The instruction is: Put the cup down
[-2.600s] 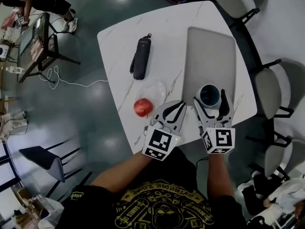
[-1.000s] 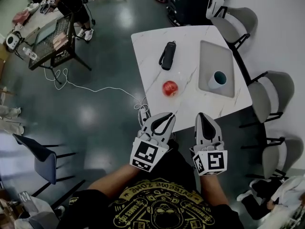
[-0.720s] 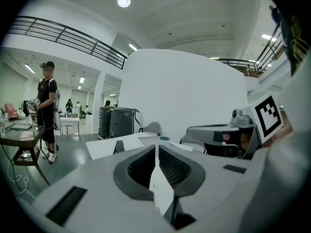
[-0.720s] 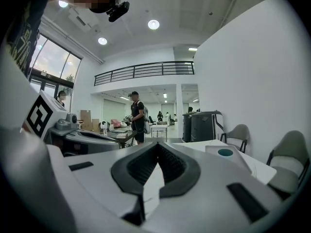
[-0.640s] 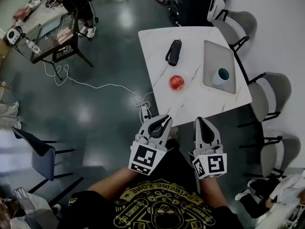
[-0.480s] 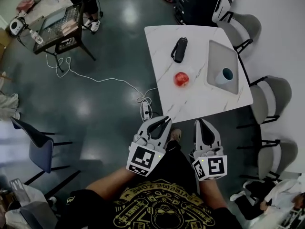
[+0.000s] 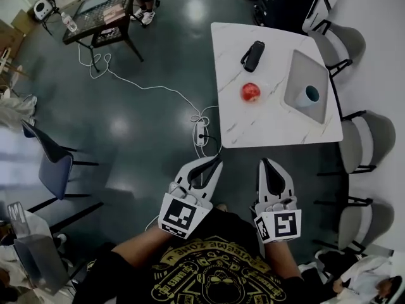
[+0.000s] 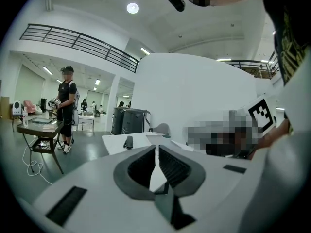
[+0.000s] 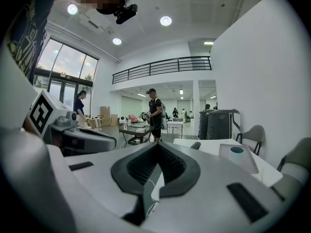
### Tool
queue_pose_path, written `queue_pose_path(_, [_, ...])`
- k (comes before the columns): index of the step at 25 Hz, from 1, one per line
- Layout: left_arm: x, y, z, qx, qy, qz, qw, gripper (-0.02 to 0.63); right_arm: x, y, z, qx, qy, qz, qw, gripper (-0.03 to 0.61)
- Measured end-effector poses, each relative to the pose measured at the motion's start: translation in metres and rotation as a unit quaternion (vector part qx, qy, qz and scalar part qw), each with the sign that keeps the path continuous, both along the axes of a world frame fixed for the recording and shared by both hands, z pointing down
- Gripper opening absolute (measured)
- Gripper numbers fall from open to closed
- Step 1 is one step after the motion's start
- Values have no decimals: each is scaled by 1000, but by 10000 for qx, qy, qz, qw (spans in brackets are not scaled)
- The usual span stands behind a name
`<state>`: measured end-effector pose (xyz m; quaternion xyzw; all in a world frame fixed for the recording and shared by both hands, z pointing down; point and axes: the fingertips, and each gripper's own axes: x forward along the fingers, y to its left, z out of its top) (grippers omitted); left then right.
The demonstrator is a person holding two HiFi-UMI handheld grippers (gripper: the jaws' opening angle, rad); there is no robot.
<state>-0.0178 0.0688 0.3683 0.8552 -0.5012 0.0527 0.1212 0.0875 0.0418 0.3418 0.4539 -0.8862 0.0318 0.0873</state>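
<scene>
Both empty, left tongs point(image 7: 216, 161) (slim gap), right tongs point(image 7: 264, 163) closed, cup point(image 7: 310, 95) upright

Open floor point(image 7: 139, 144) separates left tool point(image 7: 214, 162) and right tool point(image 7: 266, 163) from the table point(image 7: 272, 128); chairs point(image 7: 368, 145) flank it.

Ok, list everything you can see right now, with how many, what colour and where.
table: one, white marble, upper right of the head view
laptop: one, grey, closed, on the table's right side
cup: one, pale with a teal inside, upright on the laptop
apple: one, red, mid-table
oblong case: one, black, far part of the table
grey chairs: three, along the table's right side
blue chair: one, on the floor at left
power strip: one, white, on the floor left of the table, cable attached
side table: one, black, top left
left gripper: grey, off the table, jaws narrowly apart, empty
right gripper: grey, off the table, jaws together, empty
</scene>
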Motion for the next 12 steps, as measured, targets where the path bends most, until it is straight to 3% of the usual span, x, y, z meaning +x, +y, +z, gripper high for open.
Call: queue_pose_path(12, [67, 78, -13, -4, 9, -393, 9992, 31, 65, 79, -14, 65, -78, -490, 9987, 6])
